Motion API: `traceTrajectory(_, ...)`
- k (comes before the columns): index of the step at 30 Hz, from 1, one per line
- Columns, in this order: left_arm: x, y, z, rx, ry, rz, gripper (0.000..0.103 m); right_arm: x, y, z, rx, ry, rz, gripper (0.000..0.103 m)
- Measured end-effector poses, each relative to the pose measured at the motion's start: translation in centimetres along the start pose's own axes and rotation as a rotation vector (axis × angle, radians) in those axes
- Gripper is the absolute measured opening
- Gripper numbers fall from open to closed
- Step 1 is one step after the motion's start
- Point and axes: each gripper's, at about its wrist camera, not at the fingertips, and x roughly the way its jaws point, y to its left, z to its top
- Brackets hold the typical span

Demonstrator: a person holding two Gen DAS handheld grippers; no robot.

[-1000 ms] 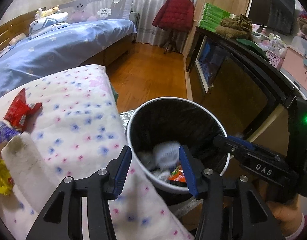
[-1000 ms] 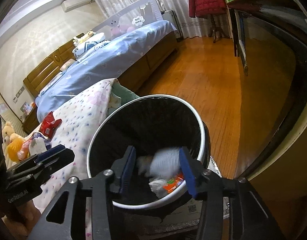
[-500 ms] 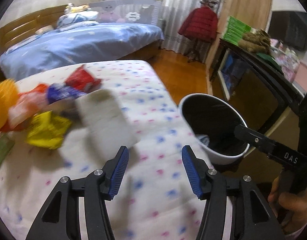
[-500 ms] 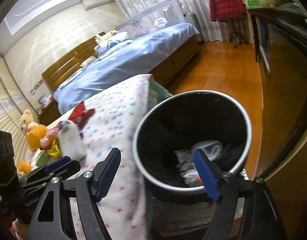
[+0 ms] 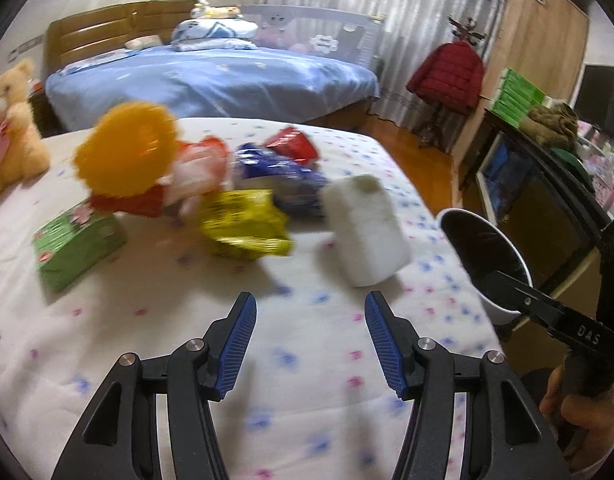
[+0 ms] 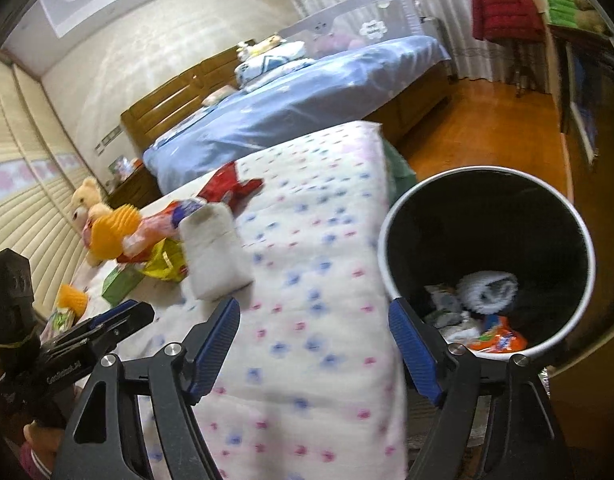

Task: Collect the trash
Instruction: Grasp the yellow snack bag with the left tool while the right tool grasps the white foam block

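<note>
A white soft pack (image 5: 365, 230) lies on the dotted bedspread (image 5: 267, 380), next to a yellow wrapper (image 5: 243, 224), a blue wrapper (image 5: 281, 178) and a red wrapper (image 5: 293, 146). My left gripper (image 5: 309, 346) is open and empty, low over the spread, short of the pack. The black-lined trash bin (image 6: 487, 256) stands beside the bed and holds tissues and an orange wrapper (image 6: 495, 338). My right gripper (image 6: 315, 348) is open and empty, over the bed edge beside the bin. The white pack also shows in the right wrist view (image 6: 215, 252).
A green box (image 5: 77, 250), an orange spiky toy (image 5: 127, 154) and a teddy bear (image 5: 9, 128) lie on the spread's left. A blue bed (image 5: 211, 80) stands behind. A dark cabinet (image 5: 539, 208) flanks the bin on the right.
Both grippers swung left, away from over the bin and toward the trash on the bed. The right gripper's jaws opened wider. The left gripper's jaws stayed open.
</note>
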Motion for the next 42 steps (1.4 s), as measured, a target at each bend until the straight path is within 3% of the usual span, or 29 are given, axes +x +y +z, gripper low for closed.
traceTrajectory(9,-0.6,3.5,0.7,-0.073,-0.007,0.034,0.056,2.1,2.7,0.1,-0.027,0.037,0.064,0.078)
traceTrajectory(16,0.1,5.5,2.6,-0.101,0.009,-0.001,0.056,3.5,3.9,0.9,-0.052,0.056,0.109,0.078)
traceTrajectory(31,6.2,6.0,5.4,-0.107,0.07,-0.074,0.054,5.9,4.8,1.6,-0.078,0.1,0.153,0.077)
traceTrajectory(32,6.5,6.0,5.6,-0.107,0.071,-0.082,0.05,6.0,4.7,1.7,-0.078,0.101,0.156,0.077)
traceTrajectory(33,6.8,6.0,5.8,-0.109,0.072,-0.095,0.037,6.0,4.8,1.7,-0.079,0.102,0.157,0.077)
traceTrajectory(36,7.2,6.2,6.2,-0.105,0.073,-0.11,0.015,6.4,5.0,2.0,-0.087,0.105,0.162,0.077)
traceTrajectory(39,7.0,6.5,6.3,-0.096,0.057,-0.11,0.012,7.1,5.7,2.2,-0.111,0.114,0.163,0.075)
traceTrajectory(42,6.2,6.3,5.9,-0.065,0.034,-0.092,0.007,8.0,6.4,2.2,-0.132,0.133,0.16,0.062)
